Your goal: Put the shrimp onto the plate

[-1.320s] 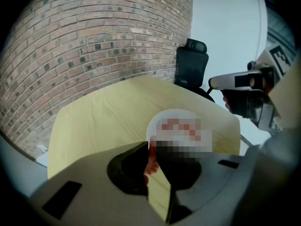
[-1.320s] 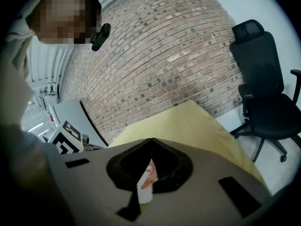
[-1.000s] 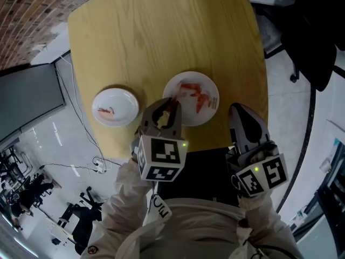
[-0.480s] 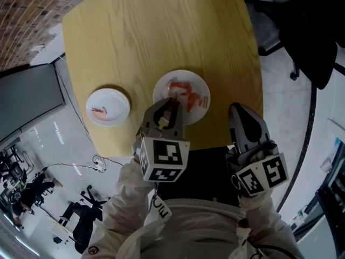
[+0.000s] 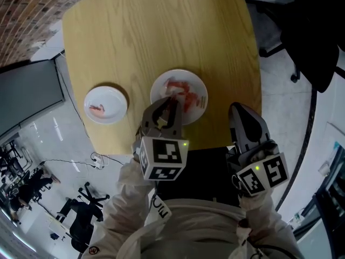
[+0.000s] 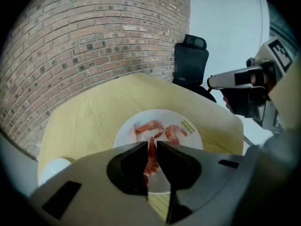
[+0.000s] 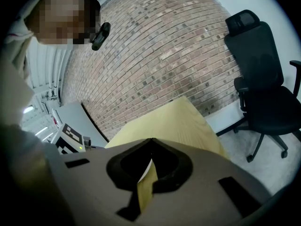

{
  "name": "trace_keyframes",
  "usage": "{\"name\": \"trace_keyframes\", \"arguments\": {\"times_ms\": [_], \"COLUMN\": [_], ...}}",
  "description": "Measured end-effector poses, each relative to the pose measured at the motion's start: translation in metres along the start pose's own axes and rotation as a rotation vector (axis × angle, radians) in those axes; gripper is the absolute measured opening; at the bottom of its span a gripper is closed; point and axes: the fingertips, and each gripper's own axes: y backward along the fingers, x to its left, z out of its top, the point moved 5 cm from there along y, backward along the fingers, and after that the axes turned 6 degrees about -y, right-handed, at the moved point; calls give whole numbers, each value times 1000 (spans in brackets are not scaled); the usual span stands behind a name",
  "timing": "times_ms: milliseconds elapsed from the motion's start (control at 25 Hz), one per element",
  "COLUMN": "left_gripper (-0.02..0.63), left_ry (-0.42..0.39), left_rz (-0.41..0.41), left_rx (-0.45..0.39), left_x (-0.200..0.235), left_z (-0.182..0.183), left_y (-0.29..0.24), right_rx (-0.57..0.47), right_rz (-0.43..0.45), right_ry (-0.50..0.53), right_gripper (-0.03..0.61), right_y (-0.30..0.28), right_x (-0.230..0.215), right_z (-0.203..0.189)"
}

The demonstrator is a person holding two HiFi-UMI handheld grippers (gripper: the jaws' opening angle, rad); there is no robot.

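Brick wall backs a pale wooden tabletop (image 5: 161,31), where the left tongs (image 6: 150,146) are clamped on a shrimp (image 6: 151,158) above the near side of the plate (image 6: 124,136), which already holds several more. The right tongs (image 7: 150,140) are closed together and empty, off the tabletop's near edge. Released this close to the rim, the shrimp could slide onto the tabletop or cling to one pad.

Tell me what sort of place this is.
Probably an office or lab workspace rather than a kitchen: a bare brick wall, a black swivel office chair, and a plain wooden table standing on a glossy floor.
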Motion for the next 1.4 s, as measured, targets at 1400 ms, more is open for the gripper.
{"name": "trace_keyframes", "arguments": {"times_ms": [1400], "left_gripper": [63], "left_ry": [85], "left_rz": [92], "left_rx": [4], "left_x": [39], "left_z": [-26], "left_y": [38], "right_rx": [46], "right_rz": [71], "right_ry": [36], "right_gripper": [25], "right_y": [-20], "right_x": [34], "right_z": [-8]}}
